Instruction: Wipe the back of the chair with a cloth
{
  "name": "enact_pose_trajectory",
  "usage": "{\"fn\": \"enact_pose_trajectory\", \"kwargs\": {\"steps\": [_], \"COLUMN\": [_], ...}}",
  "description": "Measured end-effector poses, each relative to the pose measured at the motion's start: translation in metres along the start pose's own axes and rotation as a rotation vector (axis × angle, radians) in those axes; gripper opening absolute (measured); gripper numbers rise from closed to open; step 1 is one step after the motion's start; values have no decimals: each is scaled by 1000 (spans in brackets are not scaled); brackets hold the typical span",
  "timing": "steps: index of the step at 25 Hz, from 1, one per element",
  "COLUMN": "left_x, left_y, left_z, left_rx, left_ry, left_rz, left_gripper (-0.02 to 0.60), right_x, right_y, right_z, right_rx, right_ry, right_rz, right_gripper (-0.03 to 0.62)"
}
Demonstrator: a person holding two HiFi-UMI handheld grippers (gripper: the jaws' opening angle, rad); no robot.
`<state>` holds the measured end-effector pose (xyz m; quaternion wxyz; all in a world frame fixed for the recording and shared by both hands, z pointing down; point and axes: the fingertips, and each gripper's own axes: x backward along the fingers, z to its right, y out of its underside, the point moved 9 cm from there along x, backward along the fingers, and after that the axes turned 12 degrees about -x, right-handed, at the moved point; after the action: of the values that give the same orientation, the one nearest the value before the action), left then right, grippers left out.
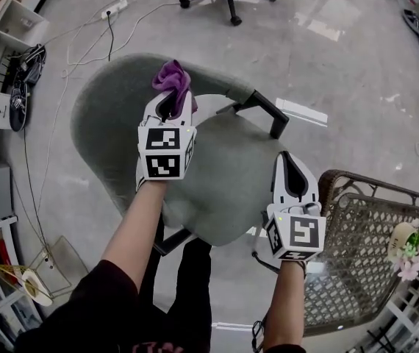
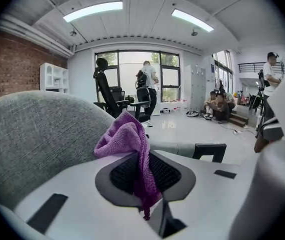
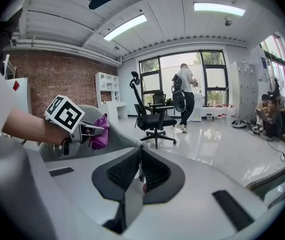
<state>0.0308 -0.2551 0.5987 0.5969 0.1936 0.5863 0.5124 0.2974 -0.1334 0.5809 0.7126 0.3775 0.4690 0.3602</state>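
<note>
Near right: right gripper (image 1: 289, 162) jaws pressed together, nothing btwn, arm held over chair seat (image 1: 224, 190). Farther left: left gripper (image 1: 170, 107) clamped on bunched purple cloth (image 1: 173, 76), forearm straight out, cloth at grey chair back (image 1: 103, 123) rim; contact unclear.

Head camera overhead, gripper cameras level, chair (image 1: 110, 123) shared
</note>
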Motion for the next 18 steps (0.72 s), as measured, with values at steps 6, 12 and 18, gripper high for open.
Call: {"fn": "enact_pose_trajectory", "kwargs": {"steps": [6,12,18], "left_x": [45,106,162], "left_y": [10,34,72], "left_z": [-7,-22,-52], "left_rx": [48,98,146], "left_ry": [-71,-232,-401], "left_rz": [15,-4,-71], "left_gripper": [73,73,72], "right_x": [10,26,27], "right_y": [-16,-23,-18], "right_z": [-8,-23,-39], "right_rx": [33,85,95], "right_ry": [-53,-152,-204], "right_rz": [38,55,46], "right_gripper": [29,29,29]}}
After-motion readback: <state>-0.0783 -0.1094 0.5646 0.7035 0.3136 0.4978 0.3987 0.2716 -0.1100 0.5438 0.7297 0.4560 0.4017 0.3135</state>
